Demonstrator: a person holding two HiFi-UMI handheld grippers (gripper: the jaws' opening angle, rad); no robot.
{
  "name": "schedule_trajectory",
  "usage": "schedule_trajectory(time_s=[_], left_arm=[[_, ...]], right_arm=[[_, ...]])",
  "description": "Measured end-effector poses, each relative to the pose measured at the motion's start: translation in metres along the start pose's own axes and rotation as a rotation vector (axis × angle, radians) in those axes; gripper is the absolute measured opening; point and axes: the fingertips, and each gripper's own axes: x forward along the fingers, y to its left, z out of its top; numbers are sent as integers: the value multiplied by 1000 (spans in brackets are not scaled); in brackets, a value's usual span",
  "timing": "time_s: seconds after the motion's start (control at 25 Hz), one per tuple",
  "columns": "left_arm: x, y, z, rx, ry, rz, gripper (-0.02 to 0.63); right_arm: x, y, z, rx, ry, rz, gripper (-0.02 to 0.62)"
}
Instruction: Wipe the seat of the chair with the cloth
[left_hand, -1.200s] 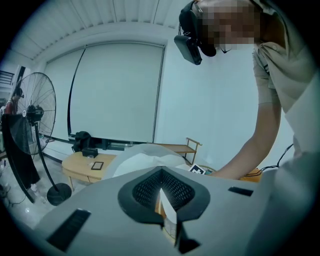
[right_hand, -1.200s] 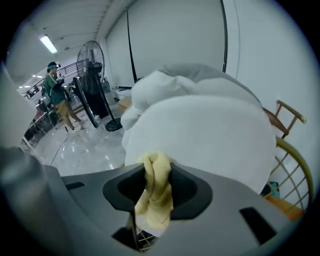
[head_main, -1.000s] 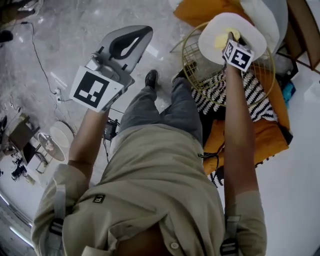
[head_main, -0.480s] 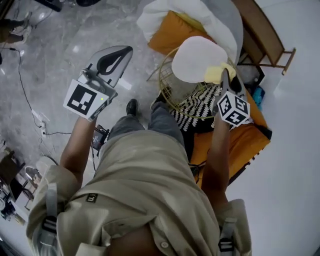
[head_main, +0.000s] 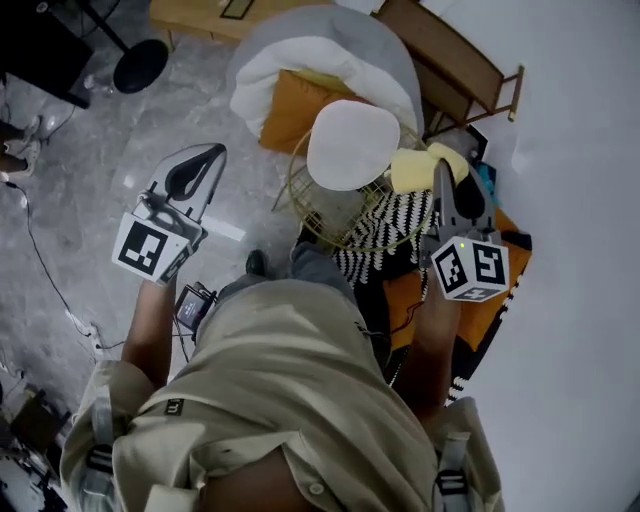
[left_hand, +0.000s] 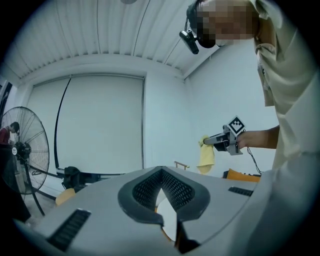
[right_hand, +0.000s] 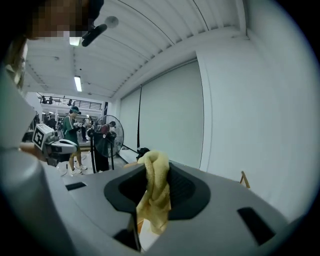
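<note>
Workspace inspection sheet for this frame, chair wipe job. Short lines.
Surface: round white chair seat bare, nothing resting on it.
Job's things: yellow cloth off the seat, to its right in the head view, hanging free.
Clutter: orange cushion, black-and-white patterned fabric by the chair; wooden frame behind.
Grippers: right gripper shut on the cloth; left gripper jaws together, nothing between, out over the floor.
Cables: thin cable on the floor at left; small black device near the person's shoe.
Surroundings: grey stone floor, white wall, standing fan, people far back.
</note>
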Motion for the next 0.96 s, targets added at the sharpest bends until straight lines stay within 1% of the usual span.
schedule_trajectory(time_s=[0.12,0.24,0.36,0.48,0.68,0.76,0.96], left_arm=[[-9,-6,1,22,-9,-27,15],[-21,-11,0,27,-37,-34,15],[-29,-11,-4,20,-26,-29,15],[-36,-14,-7,39,-27,-55,15],[-55,-21,5,11,-77,-40,15],[-60,-21,1,9,-76,-43,15],[-81,-34,-26,10,-77,-50,15]], right_arm=[[-26,8,20,-17,-41,-12,112],[-44,18,28,-27,-63,-19,112],[-51,22,34,-32,-64,-23,113],[-63,24,40,-37,-82,-48,114],[-83,35,48,-45,-87,-57,114],[-86,40,47,-50,-90,-63,114],[-107,56,26,-58,-103,-78,114]])
